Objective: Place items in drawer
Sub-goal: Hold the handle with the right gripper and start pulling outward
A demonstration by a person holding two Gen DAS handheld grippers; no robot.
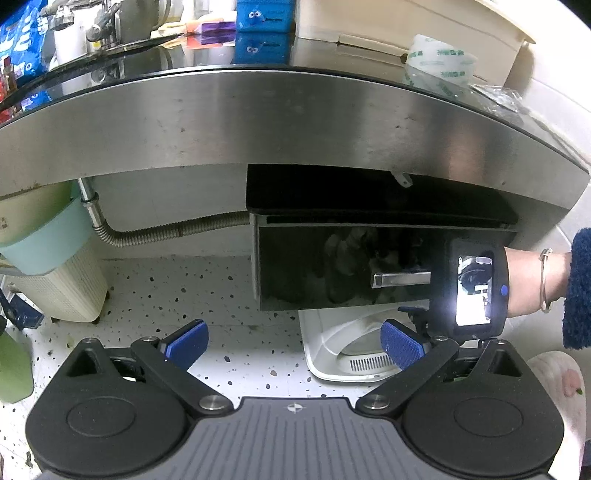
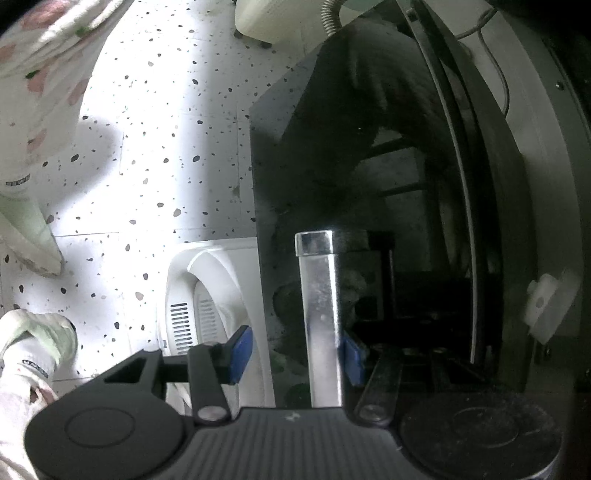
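Observation:
A black glossy drawer front point(image 1: 332, 266) hangs under the steel counter edge point(image 1: 258, 122), standing slightly forward of its housing. Its chrome bar handle point(image 1: 400, 279) point(image 2: 321, 325) lies between the jaws of my right gripper point(image 2: 295, 356). One blue pad point(image 2: 352, 360) is against the bar; the other pad point(image 2: 240, 354) stands clearly apart from it. A hand with a bracelet point(image 1: 543, 280) holds that tool, whose lit screen point(image 1: 474, 288) faces the left wrist view. My left gripper point(image 1: 293, 343) hovers open over the floor, with nothing between its pads.
On the counter sit a tape roll point(image 1: 439, 61), a blue box point(image 1: 264, 16) and a clear bag point(image 1: 498, 98). A white appliance point(image 1: 347, 350) lies on the speckled floor below the drawer. A teal-rimmed bin point(image 1: 55, 266) and a corrugated hose point(image 1: 166, 230) are at the left.

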